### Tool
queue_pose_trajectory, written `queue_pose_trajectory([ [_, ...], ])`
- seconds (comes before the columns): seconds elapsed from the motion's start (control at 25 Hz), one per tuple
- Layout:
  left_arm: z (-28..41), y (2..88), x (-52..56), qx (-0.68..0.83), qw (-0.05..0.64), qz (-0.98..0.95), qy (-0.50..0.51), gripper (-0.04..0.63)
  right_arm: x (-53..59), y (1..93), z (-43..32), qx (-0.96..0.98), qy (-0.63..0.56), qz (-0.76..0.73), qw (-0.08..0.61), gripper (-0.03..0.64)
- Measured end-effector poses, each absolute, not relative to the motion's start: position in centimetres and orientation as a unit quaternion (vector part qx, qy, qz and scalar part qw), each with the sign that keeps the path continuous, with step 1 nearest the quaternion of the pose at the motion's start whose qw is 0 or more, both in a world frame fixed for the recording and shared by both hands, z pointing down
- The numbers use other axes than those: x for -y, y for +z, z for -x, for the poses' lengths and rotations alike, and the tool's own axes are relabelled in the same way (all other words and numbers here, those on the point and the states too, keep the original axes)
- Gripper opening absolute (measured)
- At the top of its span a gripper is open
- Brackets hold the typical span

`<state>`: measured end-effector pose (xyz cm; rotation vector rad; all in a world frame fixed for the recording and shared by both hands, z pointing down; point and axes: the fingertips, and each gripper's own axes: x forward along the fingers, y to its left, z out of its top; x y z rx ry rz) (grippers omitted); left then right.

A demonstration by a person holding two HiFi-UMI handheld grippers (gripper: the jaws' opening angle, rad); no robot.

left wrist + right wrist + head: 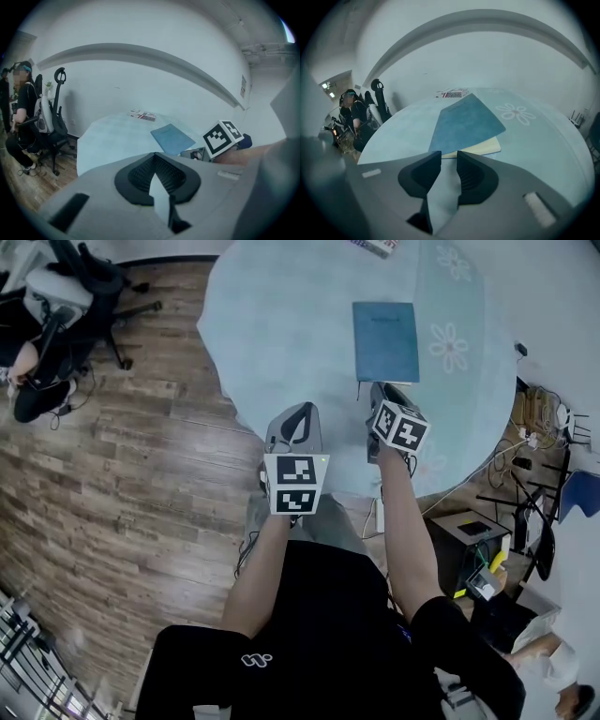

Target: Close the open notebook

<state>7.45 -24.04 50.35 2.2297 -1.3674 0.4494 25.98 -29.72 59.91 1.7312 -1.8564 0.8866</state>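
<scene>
The notebook (pixel 384 341) lies shut on the round table (pixel 281 324), its blue cover up; it also shows in the left gripper view (pixel 172 138). From the right gripper view the notebook (pixel 466 124) shows cream page edges along its near side. My right gripper (pixel 381 390) hovers just short of that near edge, its jaws (pixel 449 157) apart with nothing between them. My left gripper (pixel 298 414) hangs over the table's near edge, left of the notebook, with its tips (pixel 153 155) closed together and empty. The right gripper's marker cube (pixel 223 137) shows beside it.
The table wears a pale blue cloth with daisy prints (pixel 448 343). A small printed box (pixel 375 246) lies at its far edge. An office chair (pixel 84 287) and a seated person (pixel 21 108) are off to the left on the wooden floor. Cables and equipment (pixel 487 540) crowd the right.
</scene>
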Motion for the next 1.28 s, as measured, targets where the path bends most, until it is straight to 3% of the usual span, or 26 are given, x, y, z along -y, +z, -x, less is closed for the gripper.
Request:
queue_pose_trajectory([
  [0.2,-8.3,49.0,25.4,0.511,0.226,-0.815,0.151,0.005,29.2,55.9,-27.0,0.683,0.29,-0.649,0.167,0.107],
  [0.44,-11.0,44.7,27.4,0.517,0.183,-0.827,0.124,0.005,29.8,47.9,-29.1,0.701,0.227,-0.667,0.106,0.012],
  [0.8,-15.2,36.3,28.5,0.535,0.096,-0.836,0.072,0.005,29.0,36.9,-31.8,0.766,0.138,-0.628,0.009,0.011],
  [1.28,-19.5,30.2,26.4,0.548,0.019,-0.835,0.043,0.005,27.0,29.9,-32.8,0.832,0.047,-0.553,-0.009,0.011],
])
